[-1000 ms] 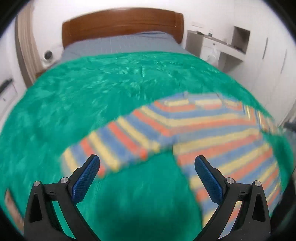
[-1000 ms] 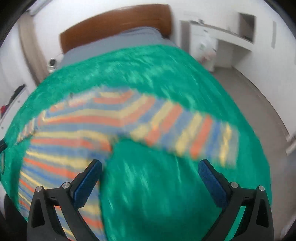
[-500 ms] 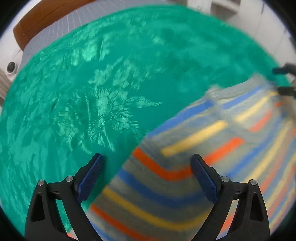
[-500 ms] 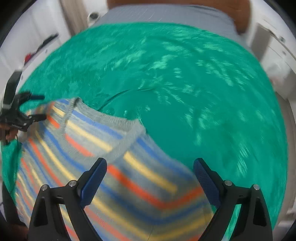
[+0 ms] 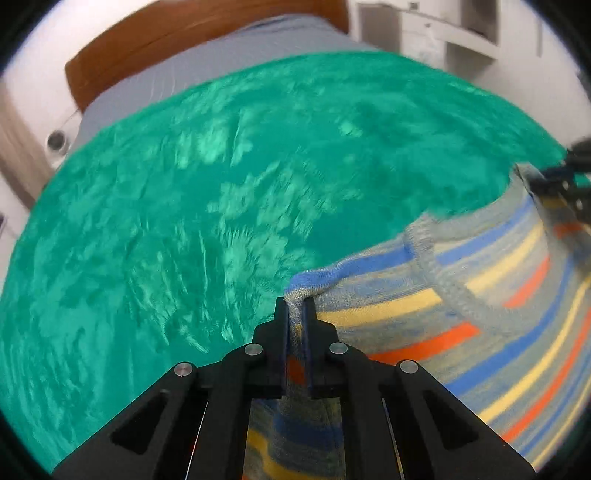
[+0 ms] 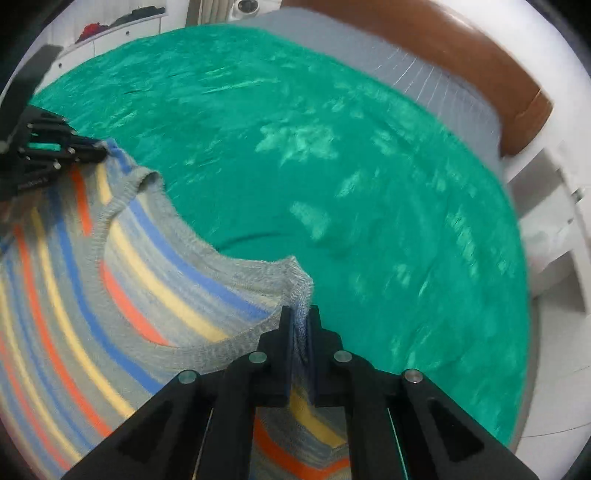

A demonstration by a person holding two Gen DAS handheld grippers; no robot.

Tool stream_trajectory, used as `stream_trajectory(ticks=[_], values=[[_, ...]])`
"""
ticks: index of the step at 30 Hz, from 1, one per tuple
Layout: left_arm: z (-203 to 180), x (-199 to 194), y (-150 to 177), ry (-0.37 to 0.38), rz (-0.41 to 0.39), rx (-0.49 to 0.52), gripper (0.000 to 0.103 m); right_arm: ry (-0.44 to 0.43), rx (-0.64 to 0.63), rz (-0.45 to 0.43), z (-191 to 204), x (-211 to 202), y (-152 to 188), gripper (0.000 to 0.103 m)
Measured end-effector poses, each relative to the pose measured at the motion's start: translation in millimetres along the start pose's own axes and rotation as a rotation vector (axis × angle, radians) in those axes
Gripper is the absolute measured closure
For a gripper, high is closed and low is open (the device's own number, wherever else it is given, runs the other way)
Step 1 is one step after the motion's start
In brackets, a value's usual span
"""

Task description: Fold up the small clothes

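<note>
Left wrist view: the striped sweater [image 5: 461,314] lies on the green blanket [image 5: 184,221], at the near right side.
Sweater colors: grey with blue, yellow and orange stripes, and a grey knit neck band [image 5: 450,295].
Left gripper [image 5: 294,314]: its two black fingers are pressed together on a bunched corner of the sweater next to the neck band.
Right gripper [image 6: 298,317]: pinched tight on the other corner of the sweater, right at the end of the neck band.
Between the grippers: the neck edge of the sweater hangs in a soft curve.
Blanket: fuzzy and green, spread over the bed.
Bed: grey sheet [image 6: 424,70] at the far end, then a brown wooden headboard [image 6: 461,48].
Room: white walls and white shelves [image 5: 461,33] past the bed.
</note>
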State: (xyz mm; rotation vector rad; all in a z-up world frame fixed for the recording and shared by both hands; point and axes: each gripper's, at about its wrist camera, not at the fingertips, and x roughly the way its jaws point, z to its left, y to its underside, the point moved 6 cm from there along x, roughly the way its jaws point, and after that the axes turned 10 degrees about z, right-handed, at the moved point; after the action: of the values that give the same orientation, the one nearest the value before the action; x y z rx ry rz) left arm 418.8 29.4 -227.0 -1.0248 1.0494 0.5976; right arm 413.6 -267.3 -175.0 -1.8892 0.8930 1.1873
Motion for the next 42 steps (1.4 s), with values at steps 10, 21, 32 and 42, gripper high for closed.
stream_trajectory(ticks=[10, 21, 32, 42], values=[[-2.1, -56.7, 17.5, -0.095, -0.082, -0.051, 0.019, -0.014, 0.141, -0.073, -11.5, -36.5, 26.2, 0.027], [20.9, -201.2, 188.3, 0.08, -0.092, -0.23, 0.004, -0.052, 0.422, -0.227, -10.2, -164.3, 233.2, 0.014], [20.8, -131.7, 278.3, 0.017, -0.042, -0.425, 0.001, 0.027, 0.761, -0.171, 32.5, -132.0, 395.0, 0.014], [18.3, -108.0, 290.4, -0.009, -0.067, -0.454, 0.0, 0.013, 0.785, -0.072, 45.5, -88.3, 399.5, 0.0]])
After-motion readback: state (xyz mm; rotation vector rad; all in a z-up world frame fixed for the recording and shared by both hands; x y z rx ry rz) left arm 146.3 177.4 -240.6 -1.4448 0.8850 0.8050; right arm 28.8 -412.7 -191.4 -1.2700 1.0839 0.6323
